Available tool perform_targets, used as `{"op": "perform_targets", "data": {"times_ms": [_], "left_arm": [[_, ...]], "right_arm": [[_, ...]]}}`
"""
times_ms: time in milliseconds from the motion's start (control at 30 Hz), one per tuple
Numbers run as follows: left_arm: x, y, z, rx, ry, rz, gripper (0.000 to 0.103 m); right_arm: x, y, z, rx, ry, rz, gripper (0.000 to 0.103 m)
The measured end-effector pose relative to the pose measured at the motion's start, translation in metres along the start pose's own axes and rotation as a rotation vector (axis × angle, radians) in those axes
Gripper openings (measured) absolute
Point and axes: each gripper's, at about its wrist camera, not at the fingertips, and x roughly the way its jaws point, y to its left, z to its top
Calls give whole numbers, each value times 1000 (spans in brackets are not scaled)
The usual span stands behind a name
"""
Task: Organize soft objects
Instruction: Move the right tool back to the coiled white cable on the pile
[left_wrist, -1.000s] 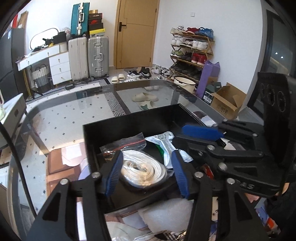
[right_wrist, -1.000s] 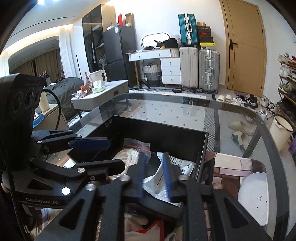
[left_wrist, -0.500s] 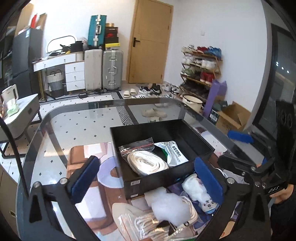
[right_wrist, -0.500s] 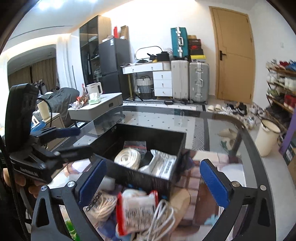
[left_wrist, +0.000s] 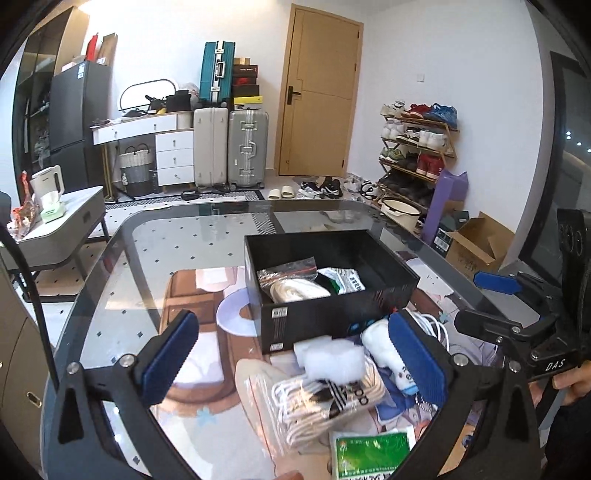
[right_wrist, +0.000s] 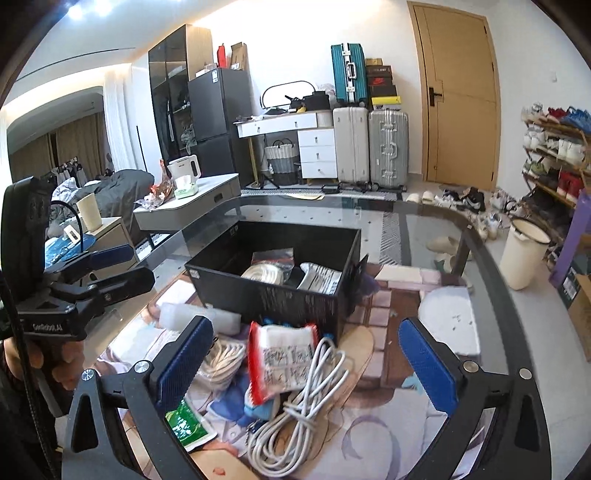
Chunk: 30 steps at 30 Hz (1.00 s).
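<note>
Here, both grippers are hovering above the pile beside the black box (left_wrist: 332, 314). The left gripper (left_wrist: 295, 354) is standing wide open and empty, the white foam wad (left_wrist: 328, 360) lying between and below its fingers. The right gripper (right_wrist: 306, 363) is likewise gaping empty over the red-edged packet (right_wrist: 279, 360) and the white cable coil (right_wrist: 295, 417). These are probably light and yielding; pinching mid-body seems safest.

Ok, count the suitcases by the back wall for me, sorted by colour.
teal suitcase: 1
white suitcase: 1
silver suitcase: 1
Total: 3
</note>
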Motion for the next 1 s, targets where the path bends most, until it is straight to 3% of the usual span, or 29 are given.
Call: {"op": "perform_targets", "data": {"times_ms": [333, 1000], "left_arm": [[-11, -8, -15, -22, 4, 8, 103], [5, -6, -40, -18, 71, 29, 103]], "right_arm": [[0, 2, -14, -11, 55, -11, 102], [9, -16, -32, -13, 152, -37, 102]]}}
